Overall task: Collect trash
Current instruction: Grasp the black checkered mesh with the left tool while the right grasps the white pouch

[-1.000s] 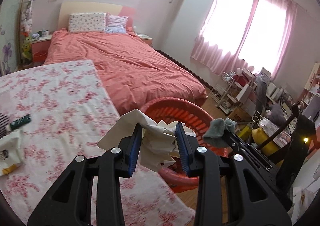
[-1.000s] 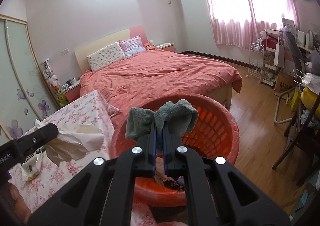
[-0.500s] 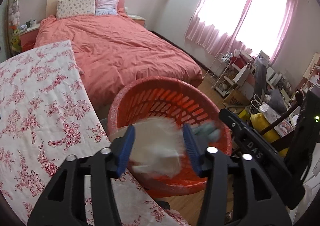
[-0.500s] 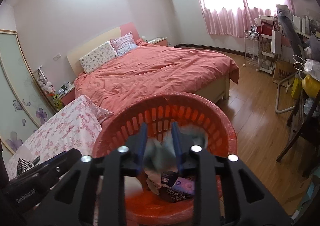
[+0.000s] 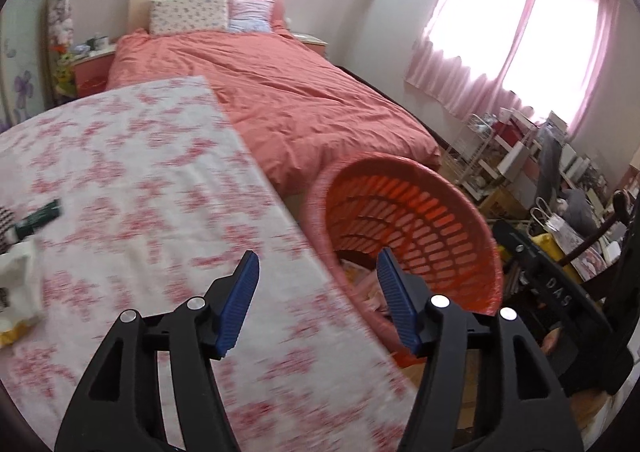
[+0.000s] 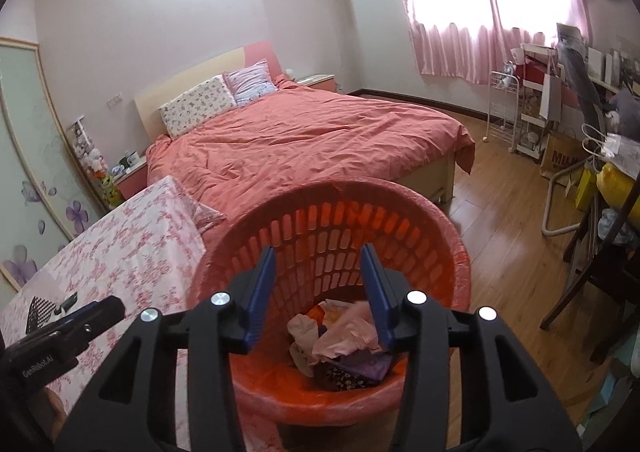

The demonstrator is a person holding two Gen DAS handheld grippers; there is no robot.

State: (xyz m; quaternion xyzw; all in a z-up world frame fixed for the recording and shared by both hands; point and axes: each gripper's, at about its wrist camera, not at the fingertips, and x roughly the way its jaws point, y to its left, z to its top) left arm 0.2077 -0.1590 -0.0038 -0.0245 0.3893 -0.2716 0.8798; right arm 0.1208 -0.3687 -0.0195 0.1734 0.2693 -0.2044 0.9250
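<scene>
Just dropped both loads: left claw (image 5: pixel 318 284) and right claw (image 6: pixel 318 284) now apart, empty; trash in basket (image 6: pixel 440 220) below.

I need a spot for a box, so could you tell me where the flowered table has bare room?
The table is bare across its middle and far end, up to the edge beside the basket and the bed. Its near left edge is crowded: a dark tube and white packets lie there.
</scene>
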